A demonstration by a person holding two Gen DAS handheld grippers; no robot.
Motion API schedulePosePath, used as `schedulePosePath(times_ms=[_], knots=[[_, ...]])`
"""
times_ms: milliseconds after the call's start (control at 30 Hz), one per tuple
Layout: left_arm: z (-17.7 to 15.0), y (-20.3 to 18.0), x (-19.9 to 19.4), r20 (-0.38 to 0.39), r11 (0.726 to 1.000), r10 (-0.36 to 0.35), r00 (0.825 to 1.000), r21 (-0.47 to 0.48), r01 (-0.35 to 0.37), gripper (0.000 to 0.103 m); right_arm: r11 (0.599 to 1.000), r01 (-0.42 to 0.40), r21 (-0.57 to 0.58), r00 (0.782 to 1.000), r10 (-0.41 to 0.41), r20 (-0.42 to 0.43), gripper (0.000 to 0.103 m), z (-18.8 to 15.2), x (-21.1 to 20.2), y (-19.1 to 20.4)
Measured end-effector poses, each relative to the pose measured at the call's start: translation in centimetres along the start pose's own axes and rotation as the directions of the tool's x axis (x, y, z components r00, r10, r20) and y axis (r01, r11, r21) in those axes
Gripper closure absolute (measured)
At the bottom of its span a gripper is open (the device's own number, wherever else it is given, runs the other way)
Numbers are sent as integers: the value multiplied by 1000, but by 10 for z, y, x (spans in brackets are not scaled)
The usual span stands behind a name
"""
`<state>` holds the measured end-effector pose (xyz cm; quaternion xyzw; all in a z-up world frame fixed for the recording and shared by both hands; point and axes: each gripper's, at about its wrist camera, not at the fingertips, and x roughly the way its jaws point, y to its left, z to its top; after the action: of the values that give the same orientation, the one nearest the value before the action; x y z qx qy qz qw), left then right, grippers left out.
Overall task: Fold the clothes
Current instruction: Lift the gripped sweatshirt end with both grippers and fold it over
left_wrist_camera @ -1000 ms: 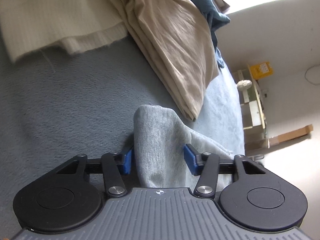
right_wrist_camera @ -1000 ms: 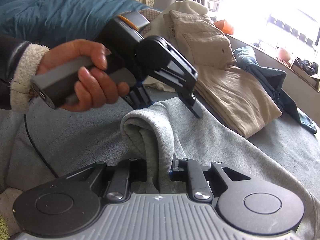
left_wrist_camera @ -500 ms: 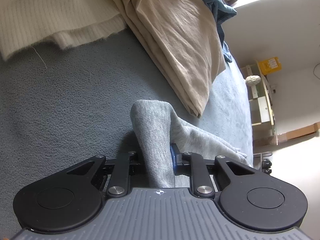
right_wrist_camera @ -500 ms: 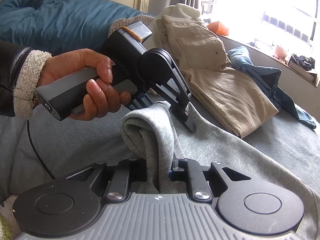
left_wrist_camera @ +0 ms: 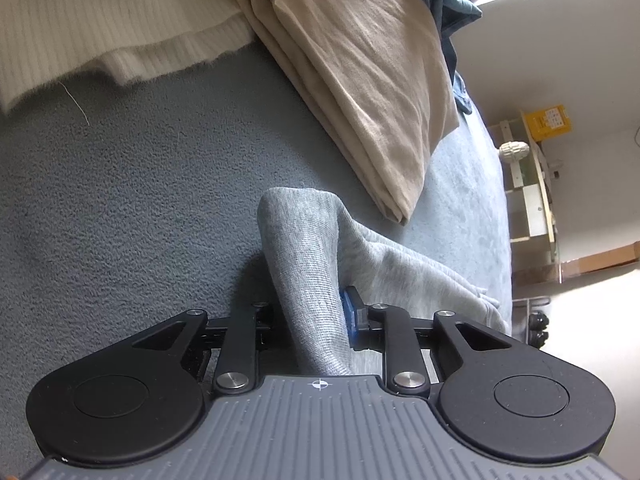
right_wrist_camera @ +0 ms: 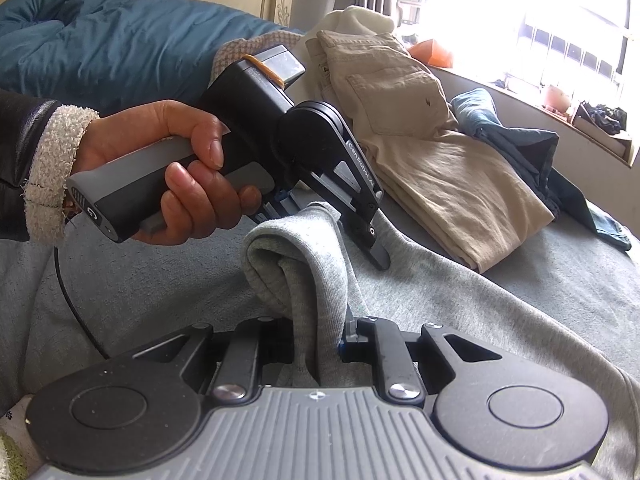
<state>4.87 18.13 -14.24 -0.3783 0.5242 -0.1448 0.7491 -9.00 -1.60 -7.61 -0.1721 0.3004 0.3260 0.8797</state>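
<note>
- The left gripper is clamped on a fold of the grey garment; its jaws have just been closing, then eased a little, with the cloth between them.
- The right gripper is clamped on the same garment, near the left one.
- The garment lies on a grey blanket, its gripped edge raised.
- Beige trousers are seen behind it.
- The left tool is held by a hand.

open grey blanket to the left. blocked ahead by cream sweater, blocked to the right by folded tan pants.
</note>
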Motion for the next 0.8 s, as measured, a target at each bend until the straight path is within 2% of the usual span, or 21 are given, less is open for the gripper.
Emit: schedulePosePath(times_ms=[333,500,800], knots=[[-2,-5,0,12,1000,9,1000,17,-9,81,1000,-3,2,1000,3,-4,85,0,2,0],[-4,-20,-7,51,999,10,999,39,-12,92,1000,9,20,999,-10,34,85,-1,-4,-5],[-3,-82,-21,75,985,-86,993,153,74,94,991,17,132,985,-39,165,85,0,-48,-31]])
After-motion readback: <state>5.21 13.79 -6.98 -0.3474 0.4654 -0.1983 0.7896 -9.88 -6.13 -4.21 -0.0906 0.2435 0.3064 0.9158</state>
